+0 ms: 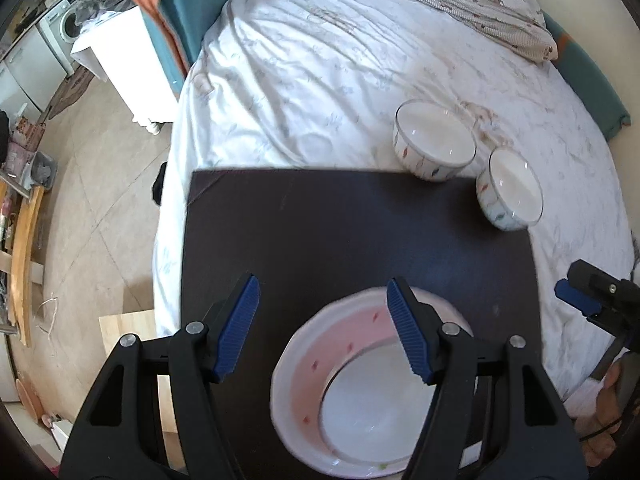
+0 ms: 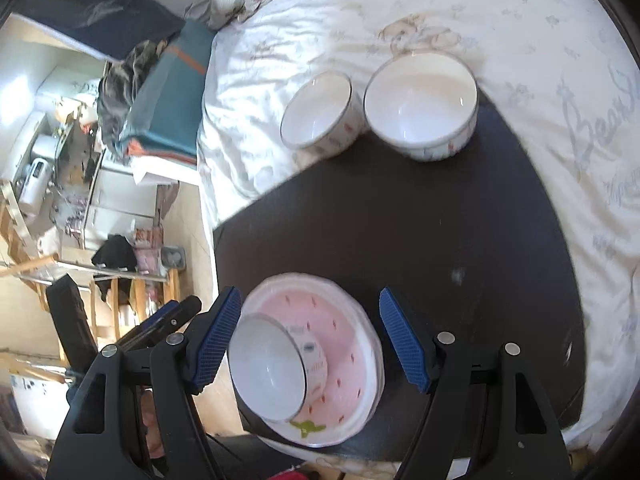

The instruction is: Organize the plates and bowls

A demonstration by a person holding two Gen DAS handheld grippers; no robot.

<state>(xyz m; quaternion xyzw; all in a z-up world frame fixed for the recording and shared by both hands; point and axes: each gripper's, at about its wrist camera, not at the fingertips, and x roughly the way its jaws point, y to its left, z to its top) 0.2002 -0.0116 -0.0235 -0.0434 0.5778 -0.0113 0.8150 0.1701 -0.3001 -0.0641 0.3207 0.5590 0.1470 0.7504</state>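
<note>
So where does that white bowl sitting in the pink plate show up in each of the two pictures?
Left wrist view: the white bowl lies at the bottom centre, inside the pink plate, partly behind the claw's right finger.
Right wrist view: it stands lower left of centre, tilted on the plate.
Shared landmark: the dark board under the plate.

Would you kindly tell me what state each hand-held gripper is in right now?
Left hand-held gripper: open, holding nothing, above the pink plate.
Right hand-held gripper: open, holding nothing; the bowl sits free on the plate.
</note>
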